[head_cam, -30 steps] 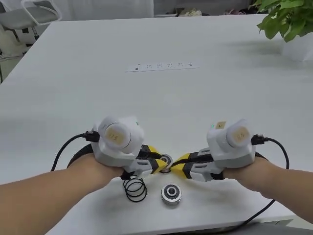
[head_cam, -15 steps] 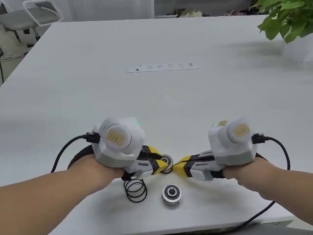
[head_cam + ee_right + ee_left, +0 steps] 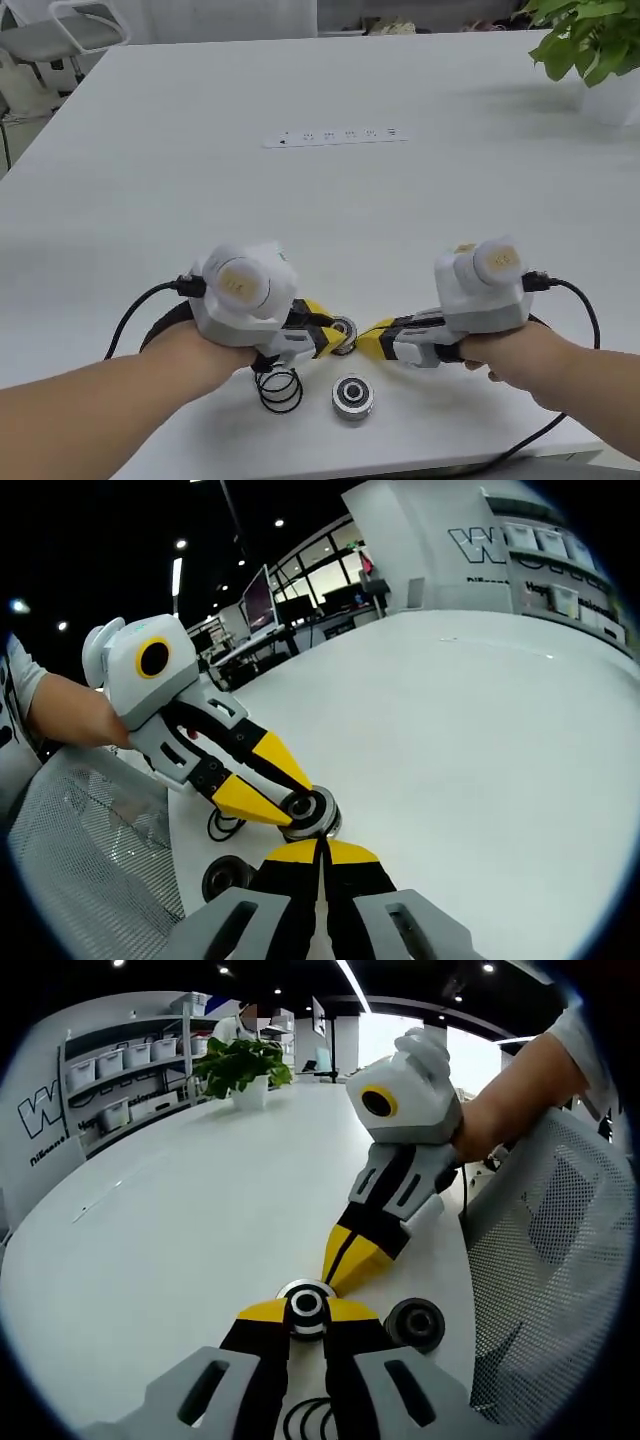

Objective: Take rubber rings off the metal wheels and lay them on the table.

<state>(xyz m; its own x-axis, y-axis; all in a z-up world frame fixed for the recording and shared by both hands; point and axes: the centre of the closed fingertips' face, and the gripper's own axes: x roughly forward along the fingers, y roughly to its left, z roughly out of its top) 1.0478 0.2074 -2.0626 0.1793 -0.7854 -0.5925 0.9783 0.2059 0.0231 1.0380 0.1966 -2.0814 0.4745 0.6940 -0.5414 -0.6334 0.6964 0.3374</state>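
My left gripper (image 3: 335, 340) is shut on a small metal wheel (image 3: 344, 330), held just above the white table (image 3: 330, 210). In the left gripper view its yellow tips (image 3: 305, 1312) clamp the wheel (image 3: 306, 1302) from both sides. My right gripper (image 3: 365, 338) points at it from the right, jaws shut, tips against the wheel's rim (image 3: 312, 810); I cannot tell whether a ring is pinched. A second wheel (image 3: 352, 393) lies flat near the table's front edge. Loose black rubber rings (image 3: 279, 388) lie beside it, under my left hand.
A white power strip (image 3: 337, 137) lies mid-table, far from the hands. A potted plant (image 3: 590, 45) stands at the back right corner. The table's front edge runs just below the second wheel. Cables trail from both grippers. A mesh chair back (image 3: 560, 1260) is behind me.
The right gripper has shifted a little to the right and rolled slightly. The left gripper stays shut on the wheel in about the same place.
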